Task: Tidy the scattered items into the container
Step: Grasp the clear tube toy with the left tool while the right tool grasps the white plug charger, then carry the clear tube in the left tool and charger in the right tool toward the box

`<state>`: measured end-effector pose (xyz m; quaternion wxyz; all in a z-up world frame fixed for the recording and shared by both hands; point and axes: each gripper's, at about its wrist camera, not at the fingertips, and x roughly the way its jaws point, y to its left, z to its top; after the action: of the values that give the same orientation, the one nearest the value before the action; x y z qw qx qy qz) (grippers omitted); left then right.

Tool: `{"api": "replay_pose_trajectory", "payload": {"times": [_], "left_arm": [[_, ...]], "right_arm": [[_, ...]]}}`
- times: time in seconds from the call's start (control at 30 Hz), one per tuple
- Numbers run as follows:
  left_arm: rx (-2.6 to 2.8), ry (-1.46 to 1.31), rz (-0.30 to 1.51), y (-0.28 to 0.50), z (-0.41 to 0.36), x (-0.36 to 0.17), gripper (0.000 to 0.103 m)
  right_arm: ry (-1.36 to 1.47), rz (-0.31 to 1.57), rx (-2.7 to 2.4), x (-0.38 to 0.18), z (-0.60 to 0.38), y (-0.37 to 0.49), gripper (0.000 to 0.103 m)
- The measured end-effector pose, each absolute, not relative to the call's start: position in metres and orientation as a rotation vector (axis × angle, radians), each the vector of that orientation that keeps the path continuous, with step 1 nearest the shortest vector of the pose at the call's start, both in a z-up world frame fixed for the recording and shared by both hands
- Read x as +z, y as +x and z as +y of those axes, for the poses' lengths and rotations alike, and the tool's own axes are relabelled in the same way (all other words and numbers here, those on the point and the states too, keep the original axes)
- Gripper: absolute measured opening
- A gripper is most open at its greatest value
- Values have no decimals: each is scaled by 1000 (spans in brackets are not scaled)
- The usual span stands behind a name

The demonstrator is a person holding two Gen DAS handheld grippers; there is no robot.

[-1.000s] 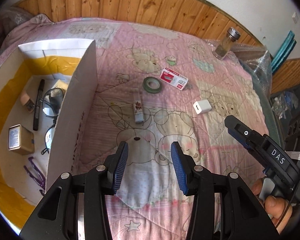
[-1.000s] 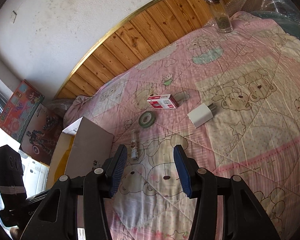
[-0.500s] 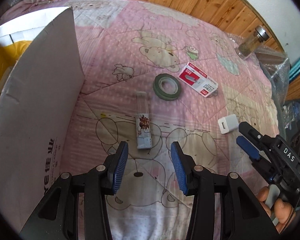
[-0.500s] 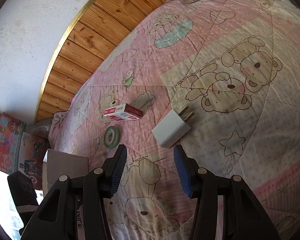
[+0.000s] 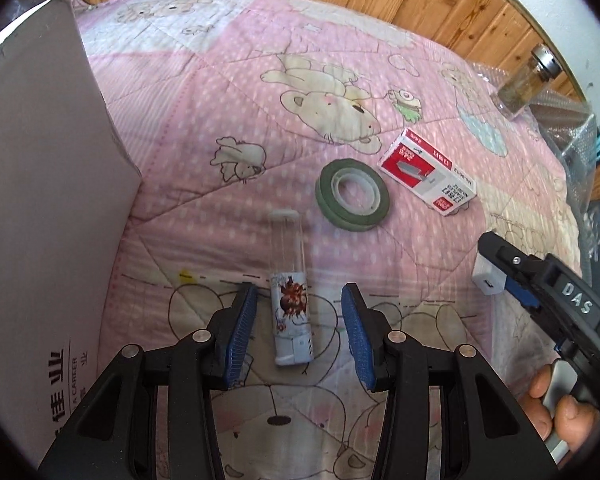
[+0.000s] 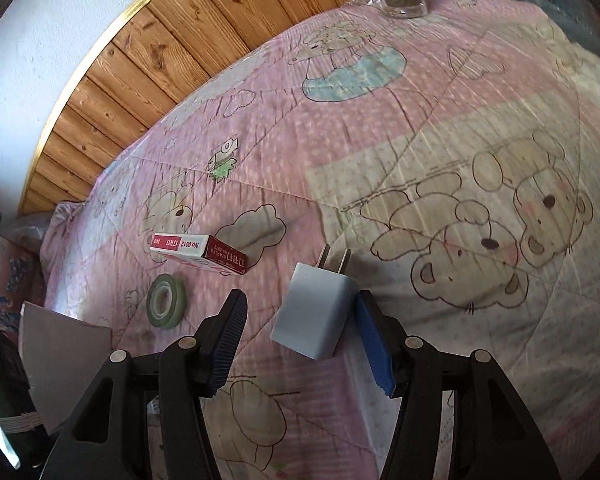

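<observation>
Both grippers were held apart over items on the quilt (image 5: 228,92).

The cardboard box (image 5: 40,184) wall bounded the left edge; open quilt lay ahead. The lighter (image 5: 290,304) was bracketed by the spread left gripper (image 5: 298,334), long axis along the fingers, clear end pointing away. The charger (image 6: 314,316), prongs pointing away, sat between the open right gripper (image 6: 300,340) jaws, against the right pad. The tape roll (image 5: 353,196) and staple box (image 5: 430,178) lay beyond.
</observation>
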<state>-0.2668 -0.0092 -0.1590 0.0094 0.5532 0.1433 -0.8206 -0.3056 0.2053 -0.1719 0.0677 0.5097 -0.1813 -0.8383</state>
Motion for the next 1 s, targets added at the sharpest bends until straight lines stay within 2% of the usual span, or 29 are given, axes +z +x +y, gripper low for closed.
{"api": "replay_pose_trajectory", "payload": {"times": [0.07, 0.17, 0.27, 0.3, 0.37, 0.4, 0.43, 0.47, 0.7, 1.0], "left_arm": [[-2556, 1687, 440, -265, -15, -159, 20], [-2556, 1658, 539, -261, -28, -161, 20], [-2569, 1659, 511, -261, -27, -162, 20], [-2568, 1656, 504, -261, -25, -163, 21], [-2591, 1654, 457, -263, -18, -162, 32], [-2596, 1652, 396, -263, -12, -162, 32], [-2604, 1650, 322, -263, -6, -161, 32], [-2610, 1641, 250, -263, -1, -161, 19], [-2637, 1673, 386, -258, -8, -155, 19], [-2693, 1644, 451, -241, -7, -129, 19]], "right_arm": [[1528, -414, -2552, -172, 197, -309, 35], [1497, -339, -2524, -174, 195, -309, 34], [1472, -294, -2524, -175, 194, -307, 34], [1466, -290, -2530, -176, 192, -308, 34], [1453, -256, -2546, -177, 189, -308, 34], [1446, -232, -2555, -177, 186, -307, 34], [1440, -218, -2561, -177, 184, -307, 34], [1434, -209, -2563, -177, 184, -307, 34], [1445, -353, -2500, -171, 201, -301, 34], [1409, -374, -2473, -150, 194, -272, 34]]}}
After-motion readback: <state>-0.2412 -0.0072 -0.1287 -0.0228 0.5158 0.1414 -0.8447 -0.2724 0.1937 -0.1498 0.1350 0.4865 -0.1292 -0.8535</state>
